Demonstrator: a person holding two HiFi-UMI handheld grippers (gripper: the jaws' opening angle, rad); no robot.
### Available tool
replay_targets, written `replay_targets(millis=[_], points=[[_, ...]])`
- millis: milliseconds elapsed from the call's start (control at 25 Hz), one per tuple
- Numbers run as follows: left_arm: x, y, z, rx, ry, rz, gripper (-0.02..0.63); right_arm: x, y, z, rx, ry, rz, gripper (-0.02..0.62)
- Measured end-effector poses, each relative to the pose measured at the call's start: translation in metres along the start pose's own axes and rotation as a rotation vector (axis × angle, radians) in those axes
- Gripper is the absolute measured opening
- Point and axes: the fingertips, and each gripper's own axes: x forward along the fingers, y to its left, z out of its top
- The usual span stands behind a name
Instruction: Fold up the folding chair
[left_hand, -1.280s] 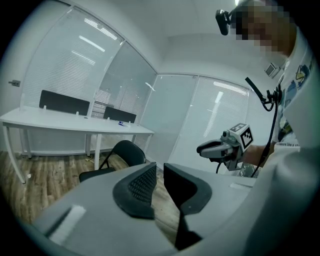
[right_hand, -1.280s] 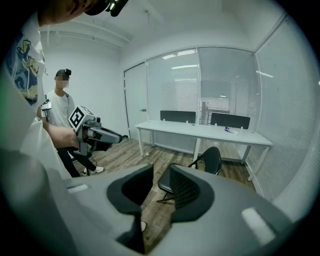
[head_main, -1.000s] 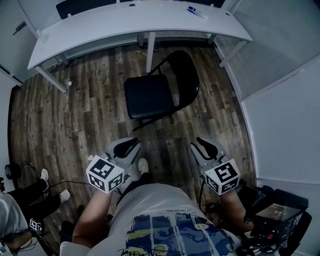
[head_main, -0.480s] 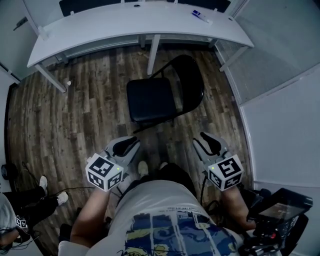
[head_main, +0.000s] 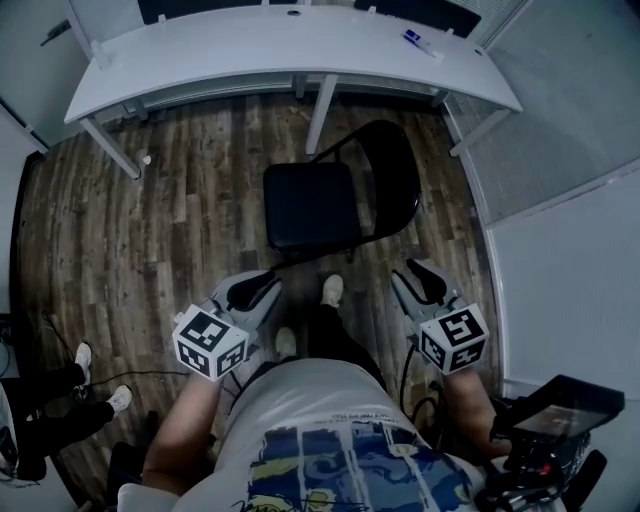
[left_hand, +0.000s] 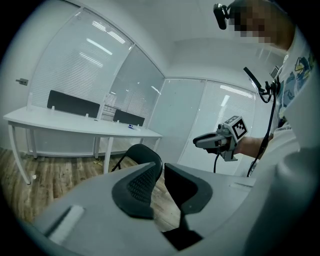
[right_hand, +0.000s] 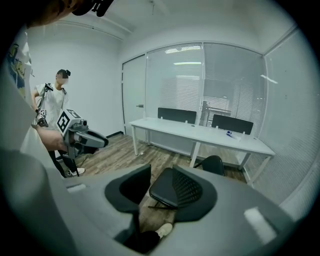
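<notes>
Far left: bystander's legs (head_main: 50, 385) at the frame edge, well apart from the work. Left gripper (head_main: 252, 292): jaws only a slit apart, nothing in them, aimed forward over the floor (head_main: 150, 230). Centre: chair (head_main: 308, 205) stands fully unfolded on the wood boards, ahead of and between both grippers, touched by neither. Its backrest is on its right, close to a leg of the table (head_main: 250, 45). Own shoe (head_main: 332, 290) sits just short of the seat front. Right gripper (head_main: 428, 282): jaws have just been opening, fairly wide, empty. Risks, as judged: left jaws look too narrow to take the seat edge or frame tube and would shove the chair instead. A light chair may skid on smooth boards or knock the table leg. A one-sided lift could tip it. The hinge may pinch a pad. The forward foot could catch the front legs.
</notes>
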Motion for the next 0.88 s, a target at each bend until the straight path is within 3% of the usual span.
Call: replay_targets(millis=[400,880], points=[[0.015,0.012,-0.005,-0.014,0.033,0.033,0.090,0.022,-0.031,0.002,0.025,-0.008,-0.005,0.127],[0.086,0.043,-0.012,-0.071,0.098,0.078,0.112,0.069,-0.130,-0.023,0.080,0.065,-0.027,0.127]])
